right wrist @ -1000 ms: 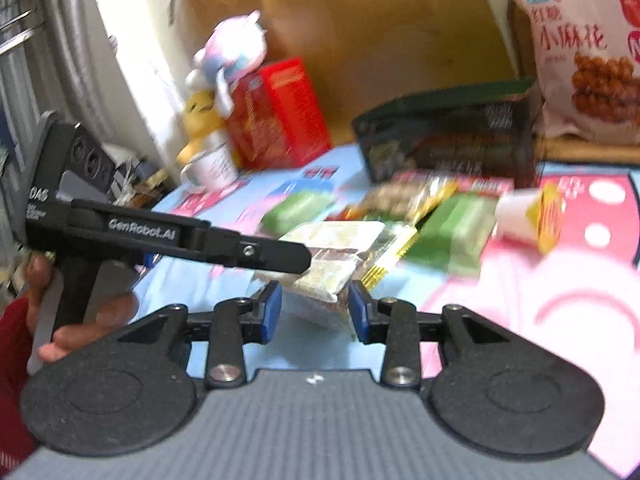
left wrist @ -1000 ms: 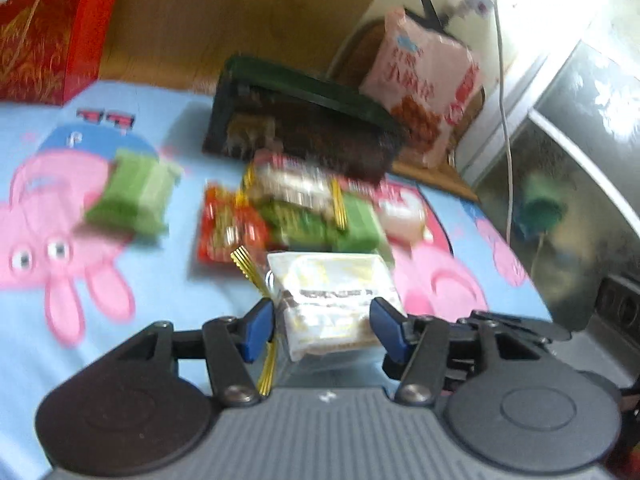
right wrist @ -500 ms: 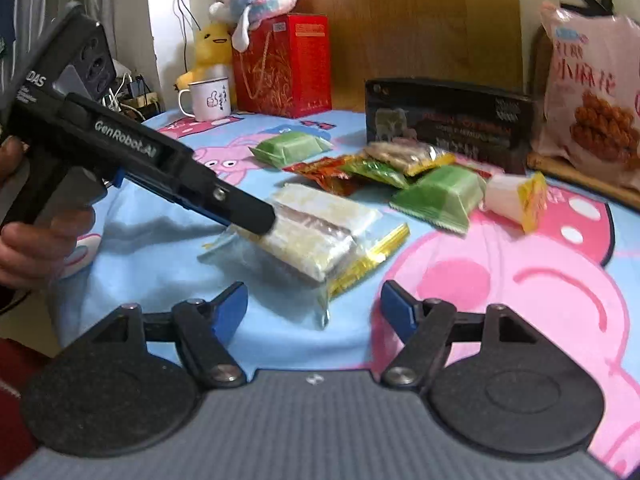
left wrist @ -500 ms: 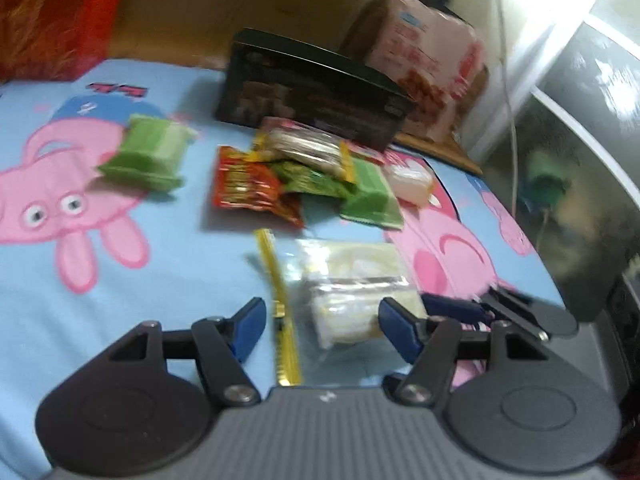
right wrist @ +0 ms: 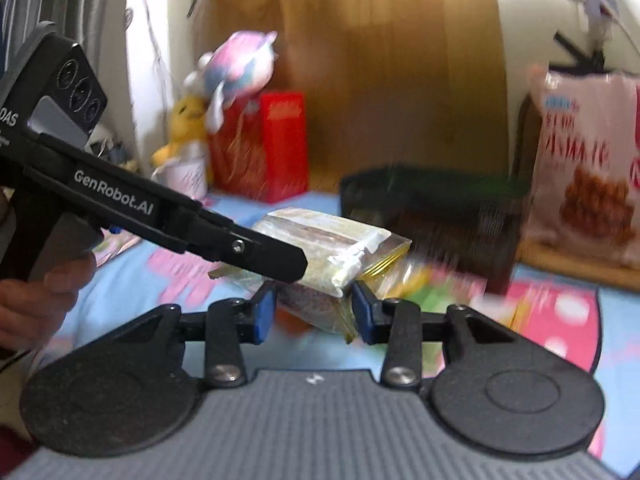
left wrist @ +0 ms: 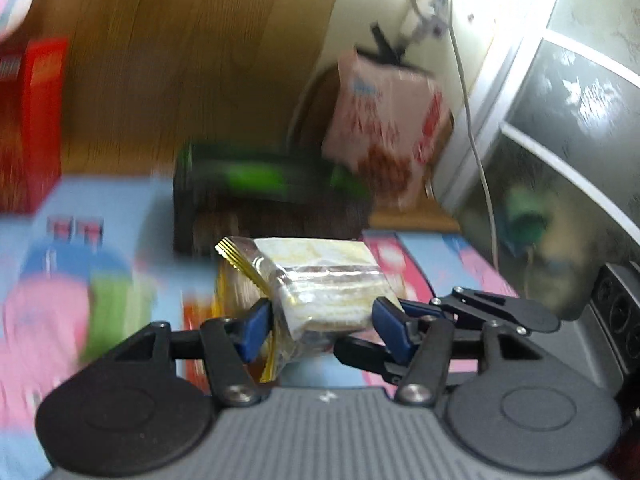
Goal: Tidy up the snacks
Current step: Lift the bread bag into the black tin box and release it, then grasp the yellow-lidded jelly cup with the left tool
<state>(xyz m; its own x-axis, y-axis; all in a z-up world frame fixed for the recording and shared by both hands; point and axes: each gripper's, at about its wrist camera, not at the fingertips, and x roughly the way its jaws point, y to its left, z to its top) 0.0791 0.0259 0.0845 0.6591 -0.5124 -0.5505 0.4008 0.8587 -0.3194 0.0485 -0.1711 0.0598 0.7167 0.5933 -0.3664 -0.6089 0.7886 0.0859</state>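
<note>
Both tongs grip one clear crinkly plastic packet of pale layered cake (left wrist: 320,280), gold-edged: left tongs (left wrist: 320,322) hold its sides, right tongs (right wrist: 314,308), just closing, its lower corner, above the cartoon-printed cloth (left wrist: 120,208).

Snacks (left wrist: 108,312) on the bench motion-blurred, kinds unreadable. Dark box (right wrist: 432,216) smeared, print illegible. Pink bag (right wrist: 588,176) cut by frame edge, lettering blurred.

Snack pack (left wrist: 328,284): clear glossy plastic film, crinkled, with a gold foil edge. Fingers (left wrist: 256,330): matt black plastic, smooth blue pads, bright metal pivot screws. Bench cover (right wrist: 560,312): printed matt cloth. Back panel (left wrist: 192,60): smooth wood grain. Red box (right wrist: 280,148): glossy card.
</note>
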